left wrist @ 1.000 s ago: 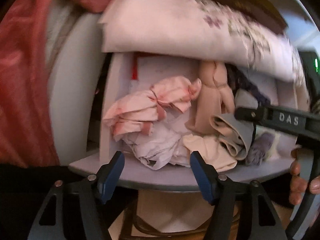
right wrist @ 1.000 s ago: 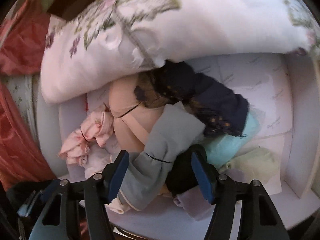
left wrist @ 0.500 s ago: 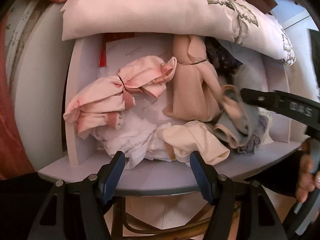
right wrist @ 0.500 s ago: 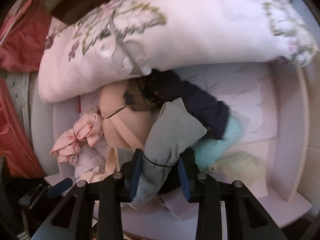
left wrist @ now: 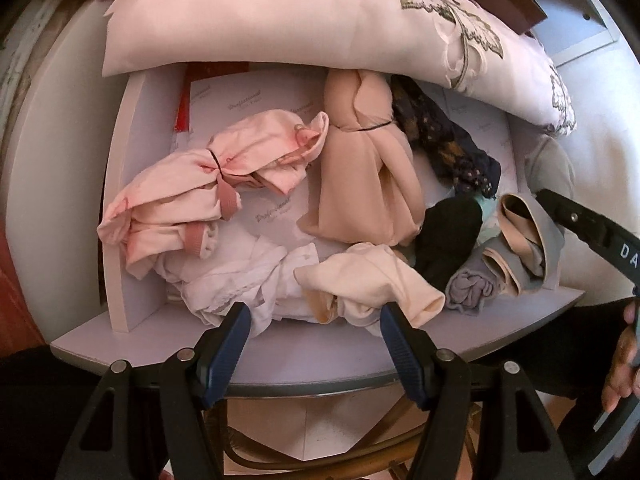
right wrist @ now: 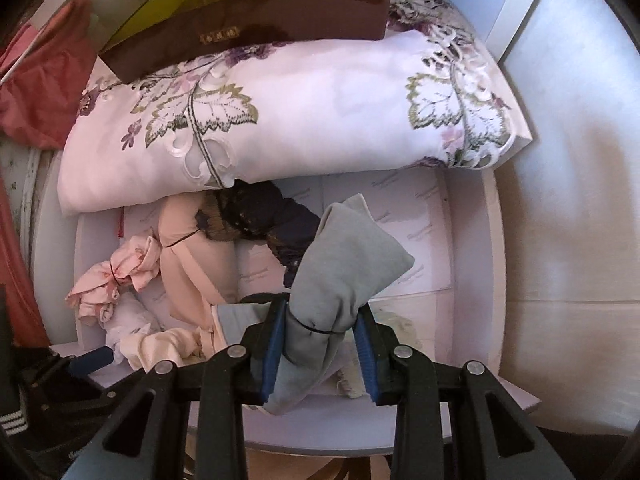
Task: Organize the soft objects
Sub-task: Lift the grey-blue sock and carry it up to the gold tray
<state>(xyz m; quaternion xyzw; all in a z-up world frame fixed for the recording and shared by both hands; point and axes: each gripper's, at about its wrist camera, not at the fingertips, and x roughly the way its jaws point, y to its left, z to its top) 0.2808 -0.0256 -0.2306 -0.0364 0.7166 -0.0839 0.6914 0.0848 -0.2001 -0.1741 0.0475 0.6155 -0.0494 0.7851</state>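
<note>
Your white drawer (left wrist: 132, 264) served as the landmark. At its left end lay the pink bundle (left wrist: 192, 204), tied round the middle with a thin dark band, and just in front of it the crumpled white cloth (left wrist: 236, 284). Your left gripper (left wrist: 314, 338) hung above the drawer's front edge with its jaws spread wide and nothing between them; the white cloth and the cream garment (left wrist: 372, 284) lay just past its fingertips. Toward the middle of the drawer, the peach bundle (left wrist: 364, 176) stood on end, touching the dark floral cloth (left wrist: 444, 148) on its right. In front of those sat a black bundle (left wrist: 448, 240) and a small lilac roll (left wrist: 468, 292).

At the right part of the drawer, your right gripper (right wrist: 320, 350) had clamped onto the grey bundle (right wrist: 344, 268), its blue pads pressing both sides just at the band. The bundle looked raised clear of the clothes underneath, its top leaning right over the lined drawer floor. A pale green cloth (right wrist: 400, 328) lay under it. Across the back of the drawer rested the embroidered pillow (right wrist: 320, 104), with a brown box (right wrist: 256, 20) on top.
</note>
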